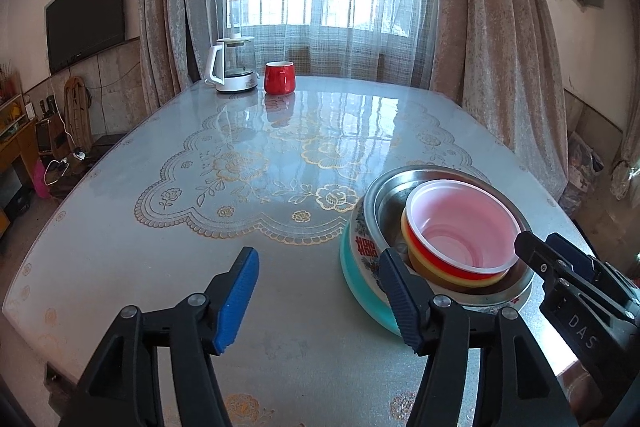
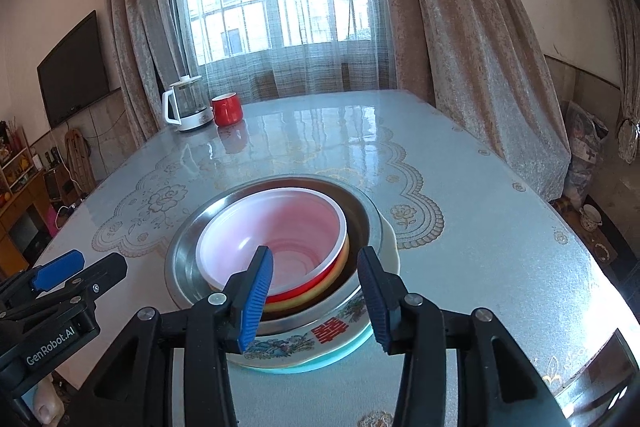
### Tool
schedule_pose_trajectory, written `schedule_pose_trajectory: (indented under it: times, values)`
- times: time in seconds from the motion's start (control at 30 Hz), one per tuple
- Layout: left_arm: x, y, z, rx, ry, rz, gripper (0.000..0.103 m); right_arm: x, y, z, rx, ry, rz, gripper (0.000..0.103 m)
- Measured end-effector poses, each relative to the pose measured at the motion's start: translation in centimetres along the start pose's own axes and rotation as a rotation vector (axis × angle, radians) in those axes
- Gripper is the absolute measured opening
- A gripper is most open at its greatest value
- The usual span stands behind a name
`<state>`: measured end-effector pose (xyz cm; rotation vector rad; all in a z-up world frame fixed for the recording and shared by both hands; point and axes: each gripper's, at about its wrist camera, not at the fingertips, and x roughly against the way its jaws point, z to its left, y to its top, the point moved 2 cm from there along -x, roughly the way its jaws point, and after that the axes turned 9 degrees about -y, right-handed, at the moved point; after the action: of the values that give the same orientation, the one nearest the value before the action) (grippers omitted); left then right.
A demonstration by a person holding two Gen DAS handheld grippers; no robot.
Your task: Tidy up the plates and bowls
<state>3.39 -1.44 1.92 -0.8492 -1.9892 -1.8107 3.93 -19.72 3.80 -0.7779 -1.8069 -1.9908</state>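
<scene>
A nested stack of bowls sits on the table: a white plastic bowl (image 2: 272, 231) inside a red and yellow bowl (image 2: 320, 287), inside a steel bowl (image 2: 188, 251), on an enamel bowl with a red emblem (image 2: 332, 333) and a teal bowl (image 1: 360, 291) at the bottom. My right gripper (image 2: 316, 299) hangs open over the stack's near rim, one finger above the white bowl's inside, the other outside the steel rim; neither pad is seen pressing. My left gripper (image 1: 320, 299) stands open just left of the stack, with nothing between its fingers. Each gripper shows in the other's view: right gripper (image 1: 542, 243), left gripper (image 2: 84, 269).
The table (image 1: 180, 247) has a glossy floral cover. A glass kettle (image 1: 234, 67) and a red mug (image 1: 279, 77) stand at its far edge by the curtains. A television (image 1: 86, 13) hangs on the left wall, above shelves and cables on the floor.
</scene>
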Motion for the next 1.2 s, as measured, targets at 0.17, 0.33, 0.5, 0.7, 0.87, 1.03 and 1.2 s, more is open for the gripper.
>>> schedule_pose_trajectory:
  times: [0.17,0.33,0.5,0.7,0.87,1.03,1.2]
  values:
    - [0.02,0.0,-0.16,-0.008,0.004,-0.007,0.064,0.24,0.08,0.15,0.004,0.007,-0.009,0.045]
    - [0.06,0.06,-0.05,-0.002,0.003,-0.007,0.066,0.19,0.03,0.36,0.007,0.012,-0.01,0.045]
    - [0.18,0.09,-0.16,-0.005,0.005,-0.011,0.069,0.18,0.06,0.38,0.007,0.014,-0.011,0.045]
    - [0.23,0.1,-0.35,-0.01,0.003,-0.015,0.071,0.1,0.12,0.41,0.006,0.014,-0.009,0.045]
    - [0.39,0.12,-0.59,-0.016,0.0,-0.019,0.072,0.14,0.09,0.28,0.005,0.015,-0.009,0.045]
    - [0.6,0.14,-0.62,-0.021,-0.002,-0.028,0.072,0.2,0.04,0.25,0.006,0.013,-0.012,0.045]
    - [0.61,0.17,-0.76,-0.023,-0.002,-0.027,0.072,0.2,-0.02,0.33,0.007,0.011,-0.015,0.045]
